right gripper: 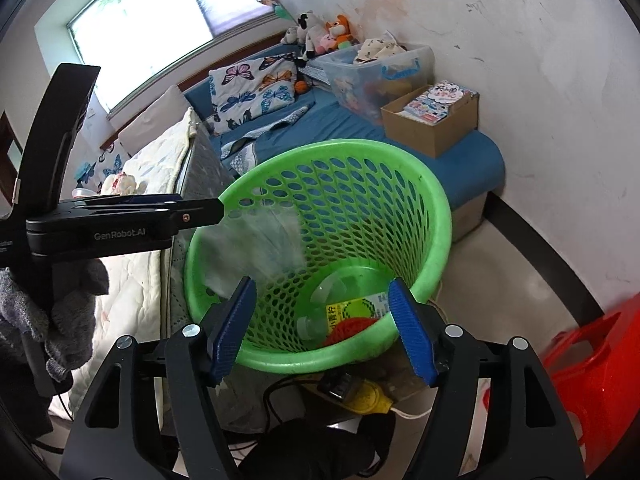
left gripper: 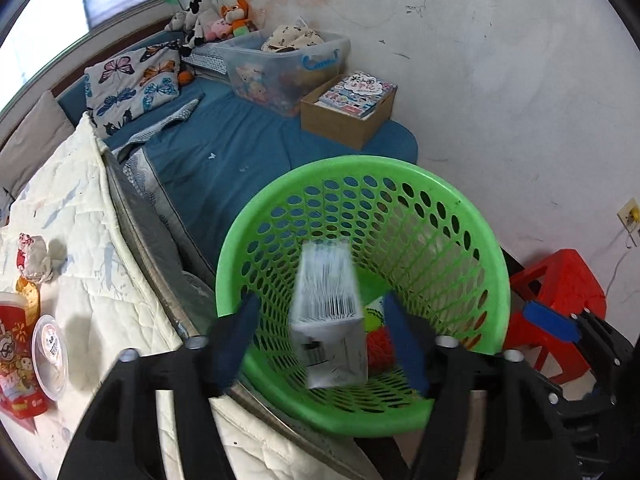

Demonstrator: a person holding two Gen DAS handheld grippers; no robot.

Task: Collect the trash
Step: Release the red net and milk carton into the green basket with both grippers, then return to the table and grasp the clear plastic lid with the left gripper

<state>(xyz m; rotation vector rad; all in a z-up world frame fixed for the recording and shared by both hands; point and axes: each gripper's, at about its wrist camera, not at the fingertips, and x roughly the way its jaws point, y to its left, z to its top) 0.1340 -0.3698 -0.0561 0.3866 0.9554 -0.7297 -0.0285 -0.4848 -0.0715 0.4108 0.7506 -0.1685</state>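
Observation:
A green perforated basket (left gripper: 460, 216) stands beside the bed; it also shows in the right wrist view (right gripper: 436, 208). My left gripper (left gripper: 324, 336) is open above its rim. A grey-white carton (left gripper: 332, 320), blurred, is in the air between the open fingers, touching neither pad, over the basket's inside; it shows as a blurred patch in the right wrist view (right gripper: 256, 248). A plastic bottle with a yellow-green label (right gripper: 344, 312) and a red object (right gripper: 348, 330) lie on the basket's bottom. My right gripper (right gripper: 324, 328) is open and empty at the basket's near rim.
On the cream quilt (left gripper: 100, 240) lie a crumpled wrapper (left gripper: 34, 258), a red snack cup (left gripper: 16, 356) and a clear lidded cup (left gripper: 50, 354). A red stool (left gripper: 560, 300) stands right of the basket. A cardboard box (left gripper: 348, 112) and storage bin (left gripper: 288, 68) sit on the blue mattress.

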